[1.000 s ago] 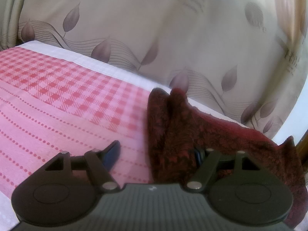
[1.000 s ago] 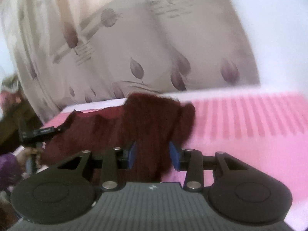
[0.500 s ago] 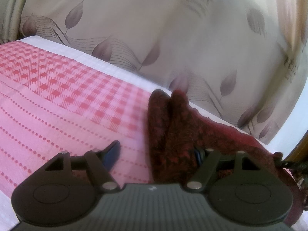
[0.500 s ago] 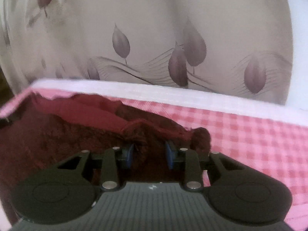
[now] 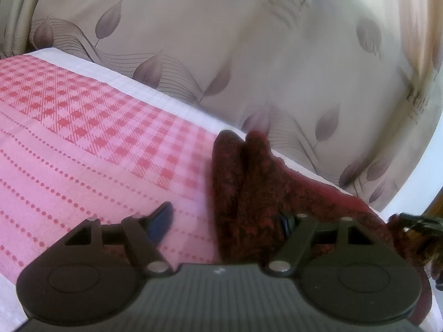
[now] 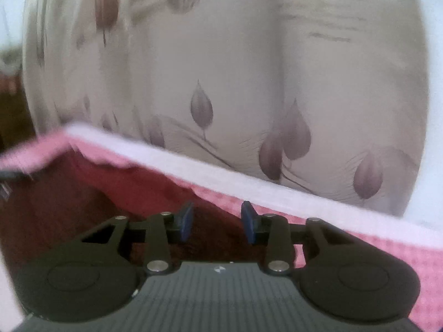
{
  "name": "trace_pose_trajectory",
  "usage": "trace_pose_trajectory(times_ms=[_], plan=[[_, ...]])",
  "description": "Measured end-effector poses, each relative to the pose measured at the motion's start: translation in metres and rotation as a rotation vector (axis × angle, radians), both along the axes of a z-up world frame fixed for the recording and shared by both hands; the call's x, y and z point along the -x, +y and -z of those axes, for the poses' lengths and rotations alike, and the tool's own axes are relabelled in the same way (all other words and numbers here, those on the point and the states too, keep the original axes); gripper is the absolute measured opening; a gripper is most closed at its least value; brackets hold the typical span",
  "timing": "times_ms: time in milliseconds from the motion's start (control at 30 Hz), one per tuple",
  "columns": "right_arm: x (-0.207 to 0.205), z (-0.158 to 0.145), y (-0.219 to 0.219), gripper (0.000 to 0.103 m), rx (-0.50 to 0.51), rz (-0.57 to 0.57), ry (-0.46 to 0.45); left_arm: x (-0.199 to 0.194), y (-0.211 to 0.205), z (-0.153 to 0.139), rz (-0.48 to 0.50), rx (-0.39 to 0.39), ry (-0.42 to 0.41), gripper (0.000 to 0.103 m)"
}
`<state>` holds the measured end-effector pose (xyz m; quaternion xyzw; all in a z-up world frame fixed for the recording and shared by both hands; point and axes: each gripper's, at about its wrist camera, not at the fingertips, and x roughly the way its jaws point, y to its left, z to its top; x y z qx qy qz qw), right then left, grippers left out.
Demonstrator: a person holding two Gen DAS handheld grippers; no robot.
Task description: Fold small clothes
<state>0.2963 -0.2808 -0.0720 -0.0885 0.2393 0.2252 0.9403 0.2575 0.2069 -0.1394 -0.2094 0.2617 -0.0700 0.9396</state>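
Observation:
A dark red patterned garment [image 5: 249,193] lies bunched on the pink checked bedcover [image 5: 83,144], running from the middle to the right edge in the left wrist view. My left gripper [image 5: 224,221] is open, its left blue pad [image 5: 162,220] over the bedcover and its right pad half buried in the cloth. In the right wrist view the garment [image 6: 83,199] fills the lower left. My right gripper [image 6: 217,220] is open with cloth lying between and under its blue pads [image 6: 185,220]. The other gripper's tip [image 5: 418,221] shows at the right edge of the left wrist view.
A beige curtain with leaf print [image 5: 249,55] hangs right behind the bed's far edge. The white mattress edge [image 6: 277,191] runs along that side. The pink cover spreads to the left in the left wrist view.
My right gripper has opened wider and let the cloth go slack, and its view tilted up toward the curtain. My left gripper has barely moved.

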Motion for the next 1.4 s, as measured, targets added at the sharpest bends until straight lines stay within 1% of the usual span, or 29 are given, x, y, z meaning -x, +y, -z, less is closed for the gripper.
trace_pose_trajectory(times_ms=[33,67,100,133,167,200,233,267,300,333,367,433,467,567,667,767,833,867,900,933,1000,1067,1133,1200,1267,1300,1333,1367,1400], plan=[[-0.006,0.004,0.002,0.038,0.01,-0.003,0.017,0.0,0.001,0.0,0.0,0.002,0.0,0.074],[-0.011,0.01,0.003,0.033,0.017,0.008,0.04,0.0,0.001,0.0,-0.001,0.002,0.0,0.074],[-0.018,0.016,0.004,0.012,0.036,0.03,0.079,0.0,-0.001,0.0,-0.001,0.003,0.0,0.074],[-0.024,0.023,0.004,0.005,0.046,0.044,0.124,0.0,0.001,0.0,-0.001,0.003,-0.001,0.074],[-0.027,0.027,0.001,0.005,0.029,0.048,0.144,0.0,-0.001,0.0,-0.001,0.003,-0.001,0.074],[-0.027,0.026,-0.002,0.005,-0.002,0.061,0.14,0.0,0.0,0.0,-0.001,0.005,-0.001,0.074],[-0.023,0.019,-0.006,0.005,-0.039,0.095,0.112,0.0,0.001,0.0,-0.002,0.005,-0.002,0.074],[-0.017,0.01,-0.009,0.011,-0.068,0.11,0.067,0.0,0.001,0.0,-0.002,0.005,-0.001,0.074],[-0.011,0.001,-0.01,0.022,-0.099,0.104,0.025,0.0,0.0,0.0,-0.002,0.005,-0.002,0.074],[-0.004,-0.011,-0.006,0.024,-0.119,0.079,-0.015,0.0,0.001,0.0,-0.002,0.005,-0.002,0.074],[0.001,-0.02,0.001,0.024,-0.123,0.027,-0.028,0.0,-0.001,0.0,-0.002,0.004,-0.003,0.074],[0.006,-0.033,0.027,0.024,-0.12,-0.143,-0.007,0.0,0.0,0.0,-0.002,0.004,-0.003,0.074],[0.007,-0.036,0.05,0.023,-0.082,-0.224,0.011,0.0,0.0,0.0,-0.002,0.005,-0.004,0.074],[0.005,-0.029,0.107,0.024,0.061,-0.366,0.023,0.0,0.001,0.0,-0.006,0.013,-0.008,0.074],[-0.005,-0.014,0.149,0.024,0.146,-0.429,0.066,0.001,0.002,0.001,-0.007,0.024,-0.012,0.074],[-0.018,0.0,0.17,0.024,0.193,-0.431,0.094,0.001,0.004,0.001,-0.007,0.035,-0.016,0.074],[-0.023,0.004,0.18,0.025,0.201,-0.441,0.118,0.003,0.004,0.001,-0.009,0.038,-0.02,0.074],[-0.023,0.004,0.183,0.018,0.209,-0.441,0.116,0.003,0.004,0.001,-0.01,0.039,-0.021,0.074],[-0.019,0.003,0.183,0.007,0.218,-0.426,0.09,0.003,0.004,0.001,-0.01,0.043,-0.024,0.074],[-0.017,0.0,0.182,0.002,0.207,-0.431,0.073,0.004,0.005,0.001,-0.01,0.047,-0.028,0.074],[-0.012,-0.006,0.177,0.002,0.181,-0.432,0.026,0.005,0.005,0.001,-0.011,0.053,-0.04,0.074],[-0.014,-0.013,0.177,0.002,0.153,-0.393,-0.024,0.008,0.005,-0.001,-0.017,0.052,-0.054,0.074],[-0.02,-0.021,0.175,0.002,0.105,-0.364,-0.045,0.009,0.005,-0.001,-0.019,0.054,-0.065,0.074],[-0.031,-0.024,0.175,0.002,0.082,-0.377,-0.02,0.009,0.005,-0.002,-0.021,0.058,-0.065,0.074],[-0.04,-0.02,0.178,0.002,0.063,-0.435,0.067,0.01,0.006,-0.002,-0.022,0.059,-0.066,0.074],[-0.041,-0.017,0.179,0.011,0.071,-0.452,0.082,0.009,0.006,-0.002,-0.021,0.059,-0.067,0.074],[-0.04,-0.014,0.181,0.025,0.091,-0.464,0.087,0.01,0.006,-0.002,-0.021,0.059,-0.067,0.074],[-0.039,-0.011,0.183,0.045,0.12,-0.47,0.093,0.01,0.006,-0.002,-0.021,0.059,-0.068,0.074],[-0.038,-0.007,0.184,0.045,0.137,-0.479,0.102,0.009,0.006,-0.002,-0.021,0.058,-0.069,0.074]])
